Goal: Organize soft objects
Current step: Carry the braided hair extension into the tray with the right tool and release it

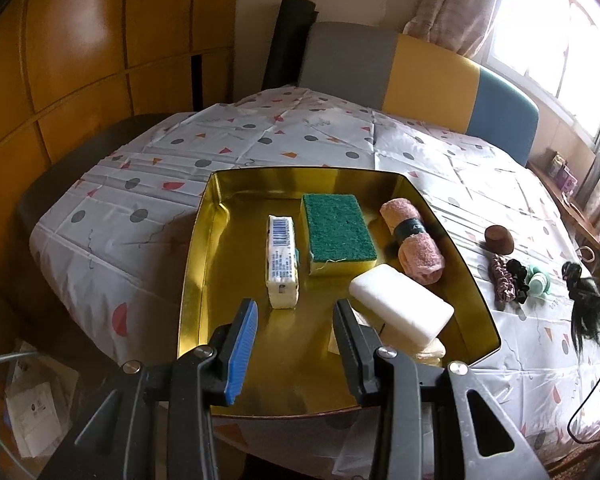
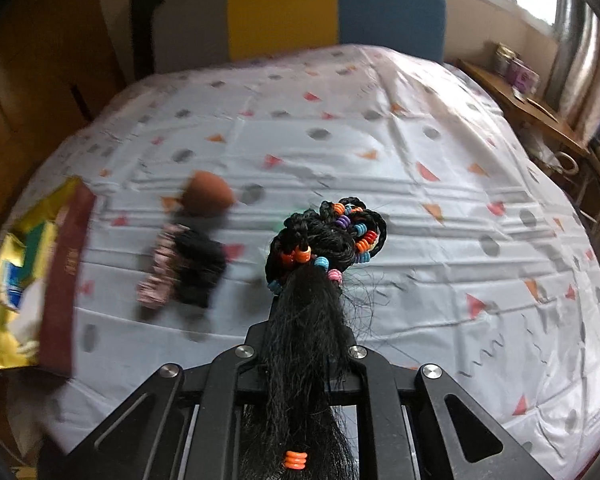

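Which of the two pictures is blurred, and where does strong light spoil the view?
Right wrist view: motion blur smears the tin tray and the hair ties at left, while the black hairpiece in the right claw stays sharp. Left wrist view: sharp, but the window is blown out white; fisheye bends the table edges.

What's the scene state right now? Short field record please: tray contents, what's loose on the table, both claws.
tray: gold tin tray on the patterned tablecloth
in tray: wrapped bar, green sponge, rolled pink towel, white soap
loose on table: brown puff, scrunchies
left claw: open, over the tray, holding nothing
right claw: shut on black hairpiece with coloured beads
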`<action>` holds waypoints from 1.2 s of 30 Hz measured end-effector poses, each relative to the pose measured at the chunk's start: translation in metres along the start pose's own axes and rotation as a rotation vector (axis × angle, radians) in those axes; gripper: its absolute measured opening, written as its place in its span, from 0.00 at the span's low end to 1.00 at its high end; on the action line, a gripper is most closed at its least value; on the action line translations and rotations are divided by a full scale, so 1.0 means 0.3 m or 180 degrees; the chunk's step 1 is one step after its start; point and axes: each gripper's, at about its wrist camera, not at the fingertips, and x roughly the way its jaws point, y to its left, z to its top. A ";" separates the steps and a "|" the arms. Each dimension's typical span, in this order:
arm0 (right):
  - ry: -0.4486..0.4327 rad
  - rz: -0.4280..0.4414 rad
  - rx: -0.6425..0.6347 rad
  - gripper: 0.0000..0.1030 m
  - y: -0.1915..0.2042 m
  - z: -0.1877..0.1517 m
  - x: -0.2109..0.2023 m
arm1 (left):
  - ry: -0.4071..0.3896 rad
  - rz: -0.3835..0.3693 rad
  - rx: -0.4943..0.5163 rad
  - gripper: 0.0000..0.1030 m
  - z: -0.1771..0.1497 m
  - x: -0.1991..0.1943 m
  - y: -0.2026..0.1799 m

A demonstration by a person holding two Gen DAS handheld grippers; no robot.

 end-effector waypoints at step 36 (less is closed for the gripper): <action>0.0688 0.2268 -0.0817 0.51 1.380 -0.005 0.119 | 0.0090 0.0427 -0.0835 0.38 -0.045 0.000 0.388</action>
